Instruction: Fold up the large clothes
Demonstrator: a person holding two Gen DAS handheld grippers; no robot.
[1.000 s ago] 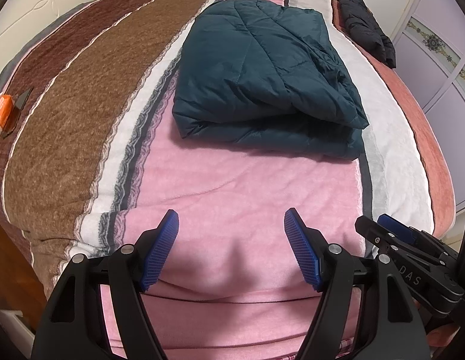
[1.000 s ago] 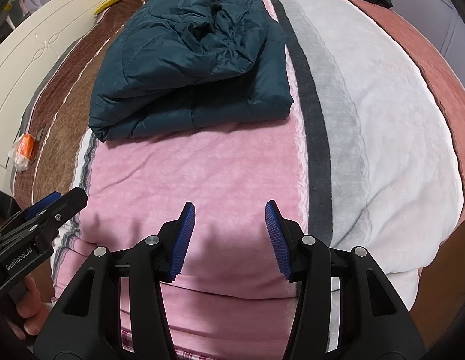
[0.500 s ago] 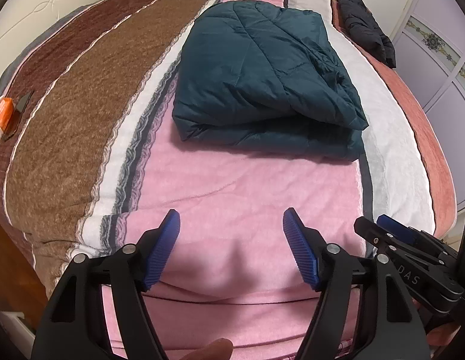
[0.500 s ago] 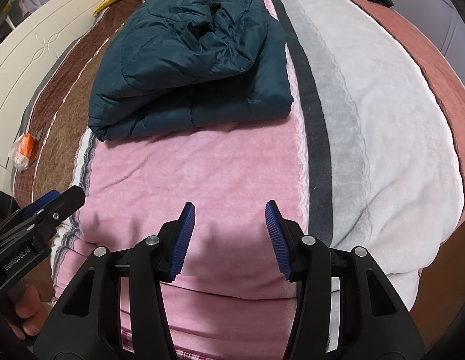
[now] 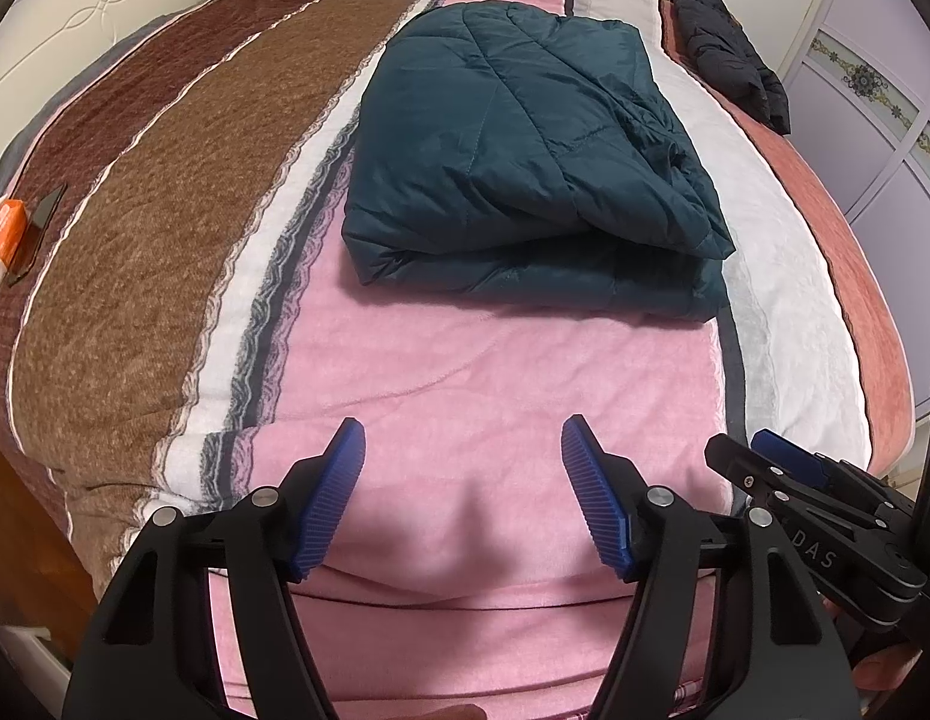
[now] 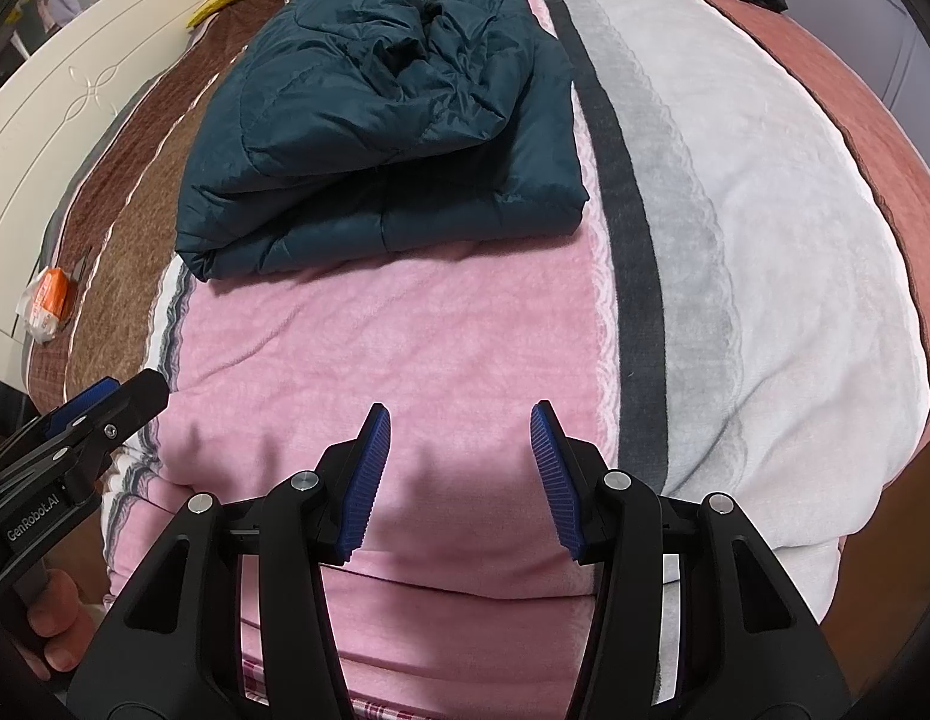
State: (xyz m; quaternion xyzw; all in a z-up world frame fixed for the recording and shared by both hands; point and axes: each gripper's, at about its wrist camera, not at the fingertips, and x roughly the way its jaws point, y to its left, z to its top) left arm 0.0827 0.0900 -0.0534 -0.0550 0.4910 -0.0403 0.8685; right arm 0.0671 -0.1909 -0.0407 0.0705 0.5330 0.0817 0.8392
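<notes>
Big bed under a striped pink, brown and white fleece blanket (image 5: 477, 372); the folded dark teal quilted jacket (image 5: 525, 156) lies well ahead of both fingers. Left gripper (image 5: 463, 498) spread, empty; right gripper (image 6: 459, 474) spread, empty too.

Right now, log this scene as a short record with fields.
surface: bed blanket, striped
jacket: teal jacket, folded, lying on the blanket
left gripper: open, empty, short of the jacket
right gripper: open, empty, short of the jacket
far corner: black garment
left edge: orange packet
fold state: looks done
</notes>
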